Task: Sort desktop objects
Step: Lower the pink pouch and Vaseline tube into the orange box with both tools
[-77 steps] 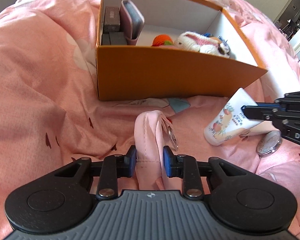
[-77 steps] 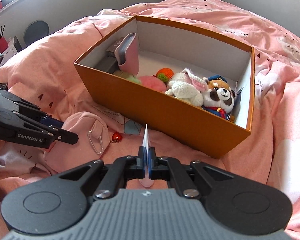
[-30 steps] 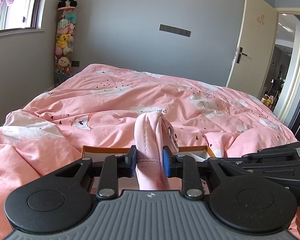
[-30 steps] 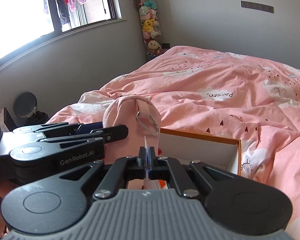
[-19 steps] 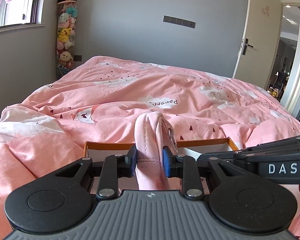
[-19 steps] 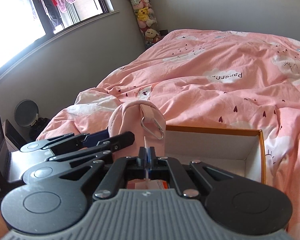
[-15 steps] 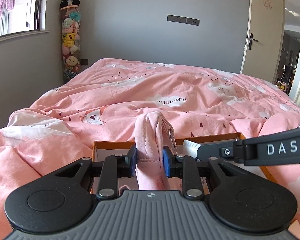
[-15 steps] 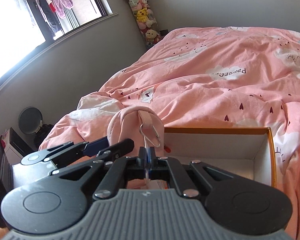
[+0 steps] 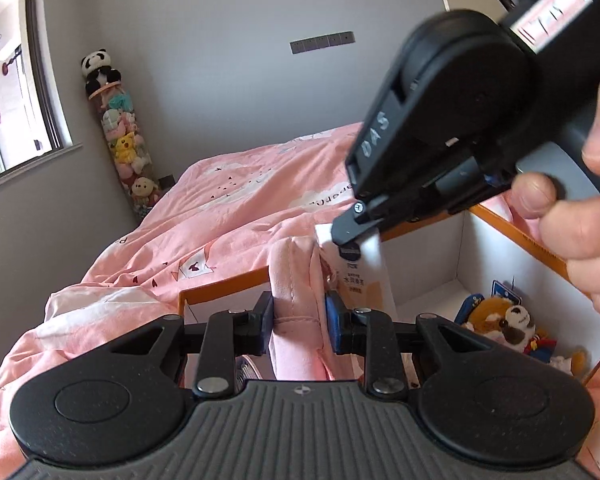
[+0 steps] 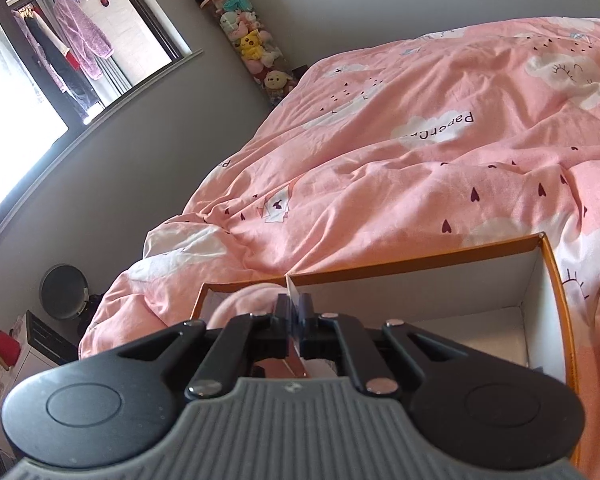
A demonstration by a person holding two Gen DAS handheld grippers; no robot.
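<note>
Fingers (image 9: 262, 328) of the left gripper (image 9: 298, 326) closed partway on the pink pouch (image 9: 296, 280), pinching the soft fabric from both sides so that it stands upright above the box instead of sagging. Probably held by its lower part so that it can be lowered into the box without folding over. Just beside the pouch, touching or nearly so, the white tube (image 9: 360, 272), hanging downward by its flat crimped end from the right gripper (image 9: 350, 242); seen in the right wrist view as a thin white edge between that gripper's nearly closed fingers (image 10: 306, 312). Gripped at the crimp, likely because that is the thinnest, flattest place to pinch. Both things poised over the open orange box (image 9: 524, 236), not yet released; cannot tell how far above its floor. Lower right inside the box, a plush dog (image 9: 500, 320) lying against the white wall. White floor at the box's right end bare, in the right wrist view. Around the box, the pink duvet (image 10: 420, 160) of the bed. Farther off, the grey wall, a column of plush toys (image 10: 252, 48) topped by a panda, and the window (image 10: 40, 60).
</note>
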